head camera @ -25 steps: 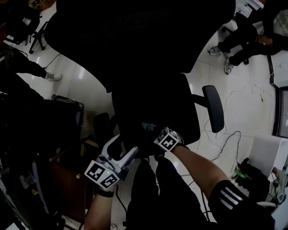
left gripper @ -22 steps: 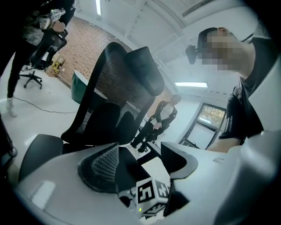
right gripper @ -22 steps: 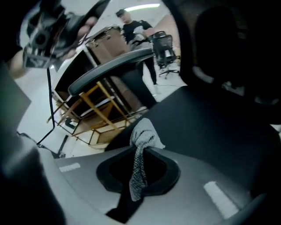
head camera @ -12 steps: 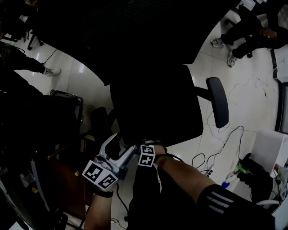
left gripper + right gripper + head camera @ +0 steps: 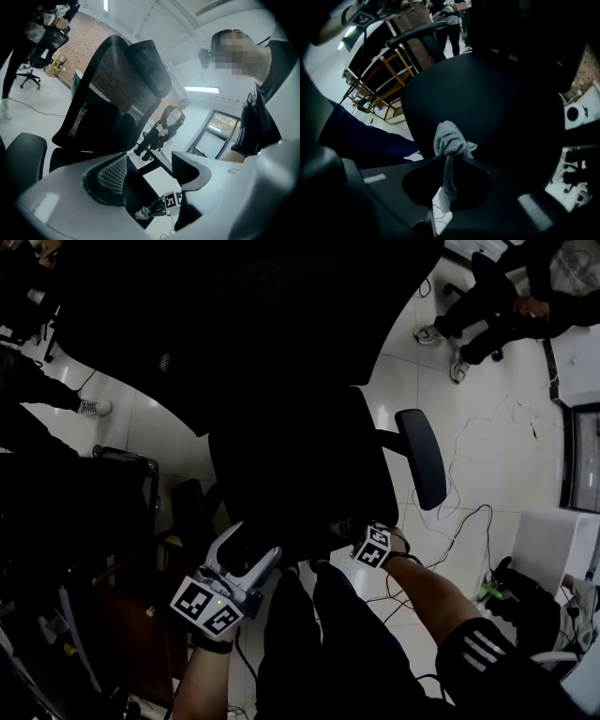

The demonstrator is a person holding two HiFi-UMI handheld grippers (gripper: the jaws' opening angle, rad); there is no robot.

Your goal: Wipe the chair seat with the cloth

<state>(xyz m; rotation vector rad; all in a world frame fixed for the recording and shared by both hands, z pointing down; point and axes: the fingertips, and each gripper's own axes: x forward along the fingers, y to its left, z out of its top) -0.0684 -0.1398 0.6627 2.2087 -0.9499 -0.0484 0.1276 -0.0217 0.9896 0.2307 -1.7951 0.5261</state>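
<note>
Clamping a limp, probably light grey knitted cloth [image 5: 449,138] mid-bunch, the right gripper [image 5: 447,161] hangs at the black chair seat [image 5: 487,103]'s front edge; the left gripper [image 5: 150,169] gapes empty.

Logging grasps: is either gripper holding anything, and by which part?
The right gripper pinches the grey cloth around its middle, a bunched end poking past the jaws. The left gripper holds nothing.

Seat [image 5: 300,474] top open; armrest [image 5: 422,457] right, backrest [image 5: 244,324] beyond.

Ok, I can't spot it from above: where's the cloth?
Right gripper view: the cloth is pinched in the right gripper, at the edge of the chair seat.
</note>
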